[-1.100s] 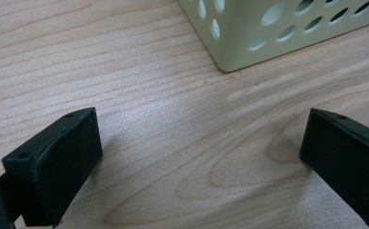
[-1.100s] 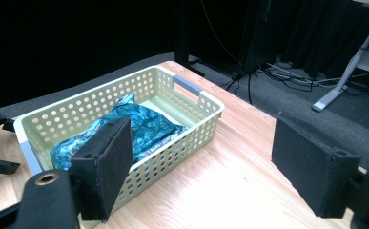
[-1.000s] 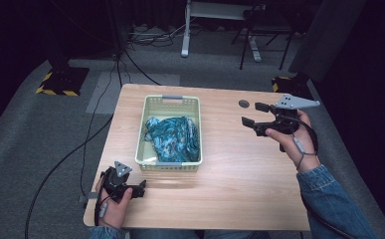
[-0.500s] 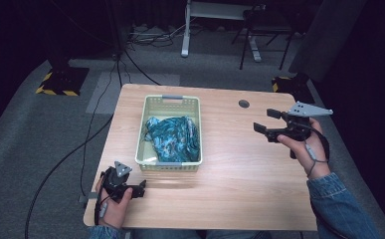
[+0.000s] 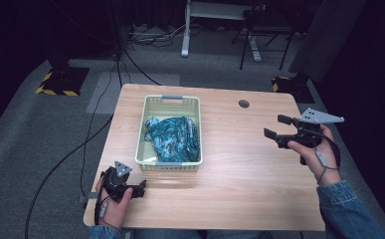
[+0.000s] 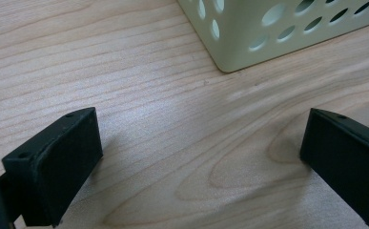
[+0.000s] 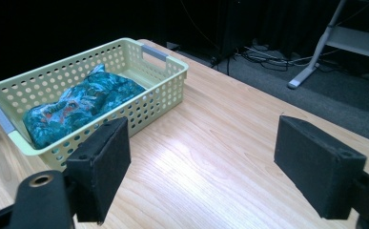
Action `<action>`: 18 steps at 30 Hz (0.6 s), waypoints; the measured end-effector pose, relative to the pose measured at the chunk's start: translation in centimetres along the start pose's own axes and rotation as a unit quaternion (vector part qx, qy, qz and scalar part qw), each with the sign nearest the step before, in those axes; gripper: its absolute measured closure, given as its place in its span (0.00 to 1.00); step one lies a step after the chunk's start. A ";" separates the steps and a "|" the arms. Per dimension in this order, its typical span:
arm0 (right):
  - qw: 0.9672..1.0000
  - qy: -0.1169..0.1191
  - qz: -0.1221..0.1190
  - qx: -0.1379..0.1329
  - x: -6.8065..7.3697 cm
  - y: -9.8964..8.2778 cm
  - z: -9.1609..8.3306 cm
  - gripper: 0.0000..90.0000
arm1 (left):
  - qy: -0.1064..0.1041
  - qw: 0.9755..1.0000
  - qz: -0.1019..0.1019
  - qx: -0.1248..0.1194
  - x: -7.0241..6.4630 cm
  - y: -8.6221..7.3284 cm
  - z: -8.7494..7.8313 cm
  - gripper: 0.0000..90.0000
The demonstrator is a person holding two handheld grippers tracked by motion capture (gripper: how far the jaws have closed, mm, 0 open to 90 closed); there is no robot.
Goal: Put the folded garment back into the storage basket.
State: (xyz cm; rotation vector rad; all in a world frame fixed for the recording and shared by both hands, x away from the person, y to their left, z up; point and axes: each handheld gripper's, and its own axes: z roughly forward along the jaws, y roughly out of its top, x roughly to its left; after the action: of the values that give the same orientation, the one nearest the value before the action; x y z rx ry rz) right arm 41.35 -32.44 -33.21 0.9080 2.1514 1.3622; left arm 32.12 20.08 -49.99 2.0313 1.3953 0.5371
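Both hand-held grippers were seen with their jaws apart and with nothing between them. At the near left corner of the wooden table (image 5: 240,169), the left gripper (image 5: 139,188) was held low over the surface, just beside the near left corner of the pale green perforated basket (image 5: 172,102); in the left gripper view its two black pads were seen wide apart over bare wood, with a rounded corner of the basket (image 6: 249,43) just beyond them. At the right edge of the table, the right gripper (image 5: 277,127) was held above the surface, well apart from the basket, with its jaws pointed left toward it and a grey three-cornered plate on top. In the right gripper view the released pads were seen framing the bare tabletop, with the basket (image 7: 172,78) farther off at the left. The basket was placed on the far left part of the table, and a crumpled teal patterned cloth (image 5: 172,137) was seen lying inside it, filling its middle. A small dark round hole (image 5: 243,103) was noted in the tabletop, to the right of the basket near the far edge.
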 end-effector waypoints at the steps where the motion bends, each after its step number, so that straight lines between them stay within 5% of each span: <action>1: 1.000 -0.001 0.000 0.000 -0.1 -0.1 -0.1 0.22 | 0.000 1.000 0.000 0.000 0.0 0.0 0.0 0.00; 18: 1.000 -0.016 0.013 0.012 -1.2 -2.5 -2.0 0.21 | 0.000 1.000 0.000 0.000 0.0 0.0 0.0 0.00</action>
State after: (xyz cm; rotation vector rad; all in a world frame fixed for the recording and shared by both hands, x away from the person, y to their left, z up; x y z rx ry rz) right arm 40.12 -35.28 -34.61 0.9643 2.1426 1.3274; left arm 32.13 20.09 -49.99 2.0310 1.3955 0.5369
